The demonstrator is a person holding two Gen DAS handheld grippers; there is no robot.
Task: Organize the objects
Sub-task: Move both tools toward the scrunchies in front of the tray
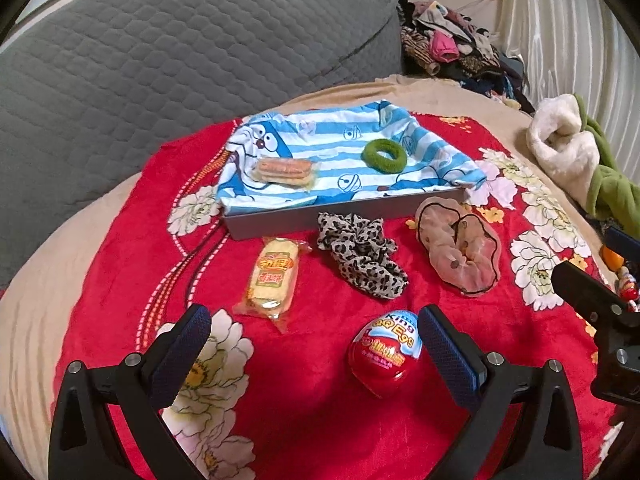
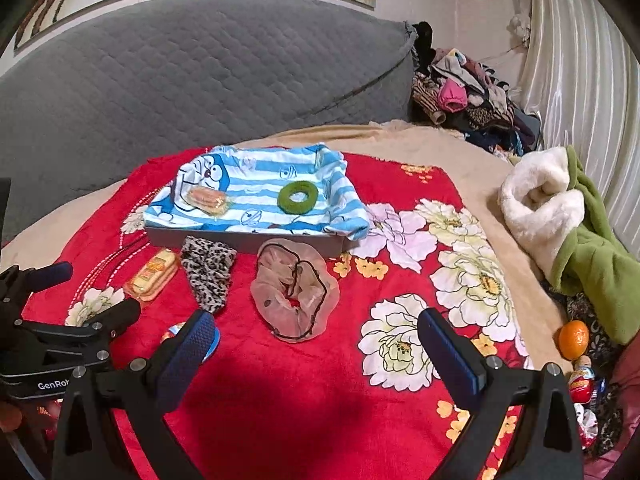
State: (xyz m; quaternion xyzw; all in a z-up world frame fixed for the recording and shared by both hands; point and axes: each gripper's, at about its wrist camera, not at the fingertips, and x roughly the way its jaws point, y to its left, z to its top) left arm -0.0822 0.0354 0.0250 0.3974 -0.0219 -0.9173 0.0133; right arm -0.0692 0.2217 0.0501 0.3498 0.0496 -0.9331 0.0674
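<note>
Objects for sorting lie on a red flowered blanket spread over a bed; grey tray, lined with a blue-and-white striped cartoon cloth, toward the blanket's far edge, holding a green hair ring on its right part and a wrapped biscuit pack on its left part, the two well apart; second biscuit pack on the blanket just in front of the tray's near-left corner; leopard-print scrunchie just beside that pack, in front of the tray's near wall; sheer pink scrunchie with dark trim beside the leopard one, below the tray's near-right corner; red egg-shaped candy near the blanket's near edge; left gripper spread wide, empty, its right finger just beside the egg, whether touching cannot be told; right gripper spread wide, empty, over bare blanket in front of the pink scrunchie; orange fruit off the blanket's right edge, with a small wrapped sweet near it; white-and-green fleece garment beyond the right edge; heap of clothes at the far right corner of the bed; grey quilted cover behind the blanket's far edge.
</note>
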